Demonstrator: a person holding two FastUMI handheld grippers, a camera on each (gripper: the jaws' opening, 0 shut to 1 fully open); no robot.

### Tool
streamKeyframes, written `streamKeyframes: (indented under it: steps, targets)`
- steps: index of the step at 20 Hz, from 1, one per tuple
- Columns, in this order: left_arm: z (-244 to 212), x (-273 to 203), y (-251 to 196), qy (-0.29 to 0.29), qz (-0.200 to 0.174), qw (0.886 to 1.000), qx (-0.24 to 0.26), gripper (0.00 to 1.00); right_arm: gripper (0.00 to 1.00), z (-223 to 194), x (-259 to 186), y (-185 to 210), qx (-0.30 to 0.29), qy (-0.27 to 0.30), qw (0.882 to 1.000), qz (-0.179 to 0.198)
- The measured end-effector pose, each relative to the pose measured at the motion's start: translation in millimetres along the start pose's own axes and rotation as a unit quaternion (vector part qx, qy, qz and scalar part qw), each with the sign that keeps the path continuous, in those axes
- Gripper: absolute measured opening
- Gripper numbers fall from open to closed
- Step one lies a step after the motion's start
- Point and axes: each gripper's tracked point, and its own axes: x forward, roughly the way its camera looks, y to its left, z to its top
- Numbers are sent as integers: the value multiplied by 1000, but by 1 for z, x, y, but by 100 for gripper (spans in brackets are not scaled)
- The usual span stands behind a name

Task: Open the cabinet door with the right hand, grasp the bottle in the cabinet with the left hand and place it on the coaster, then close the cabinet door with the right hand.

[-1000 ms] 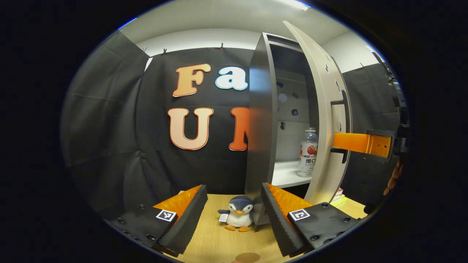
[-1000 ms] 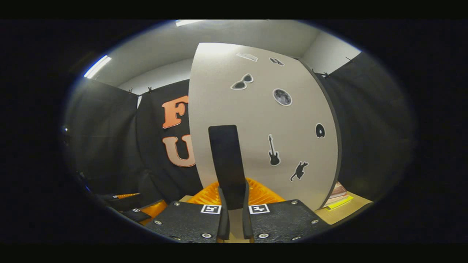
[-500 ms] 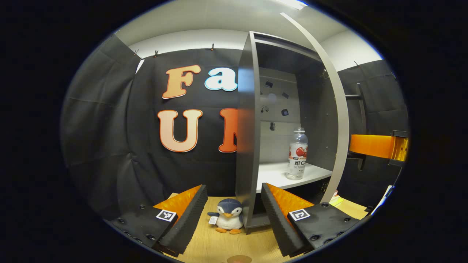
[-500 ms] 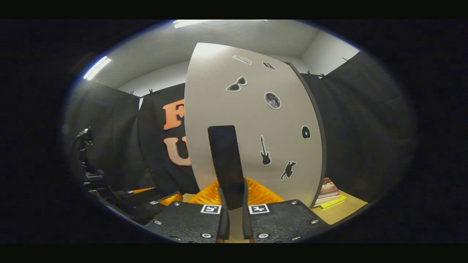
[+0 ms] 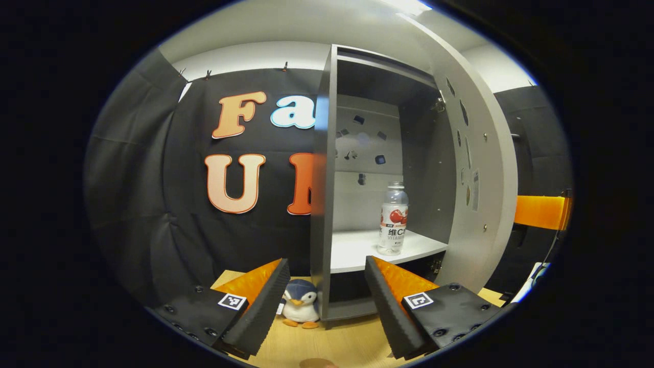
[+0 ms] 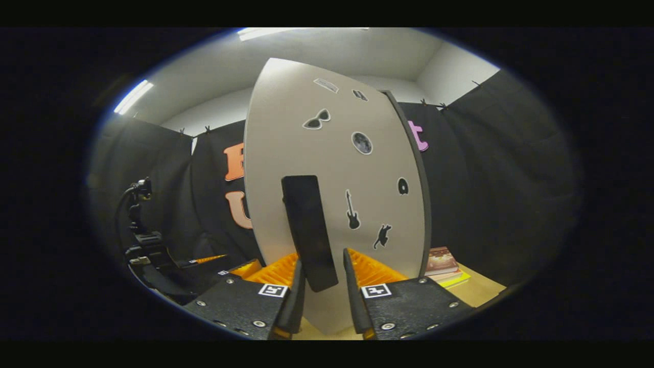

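1. Right now the cabinet door [image 6: 332, 168] stands swung wide open; in the left gripper view the door [image 5: 480, 168] hangs to the right of the cabinet [image 5: 327, 204] opening
2. Bottle [image 5: 393, 219] stands upright on the white shelf [image 5: 352, 253] inside the cabinet, toward the right side of the shelf, near the right inner wall, cap on
3. Left gripper [image 5: 324, 301] is low in front of the cabinet, fingers spread wide apart, nothing between them, well short of the bottle
4. Right gripper [image 6: 323, 296] sits at the door's dark handle [image 6: 308, 230]; its fingers are parted a little with the handle's lower end between them, gaps show on both sides, so not pinching it
5. Part of the right gripper [image 5: 541, 212] shows past the door's edge in the left gripper view
6. Coaster [image 5: 318, 363] is only a sliver at the bottom edge of the left gripper view, on the wooden table [image 5: 342, 342], nothing on the visible part
7. Penguin plush [image 5: 301, 304] sits on the table just left of the cabinet base
8. Stickers [image 6: 352, 209] dot the door's outer face; books [image 6: 442, 263] lie stacked on the table to the right behind the door
9. Left gripper [image 6: 204, 266] is seen dimly at lower left of the right gripper view
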Motion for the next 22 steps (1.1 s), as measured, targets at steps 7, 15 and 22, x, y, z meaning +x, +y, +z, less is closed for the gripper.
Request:
streamKeyframes:
  steps: [7, 15, 22]
  targets:
    - [3, 2, -35, -3, -26, 1000, 1, 96, 94, -1, -11, -27, 27, -1, 999, -33]
    - [10, -8, -93, -11, -67, 998, 4, 99, 95, 6, -30, -68, -5, -9, 993, -121]
    - [12, -15, -148, -13, -104, 994, 11, 96, 90, 8, -42, -106, -16, -2, 989, -145]
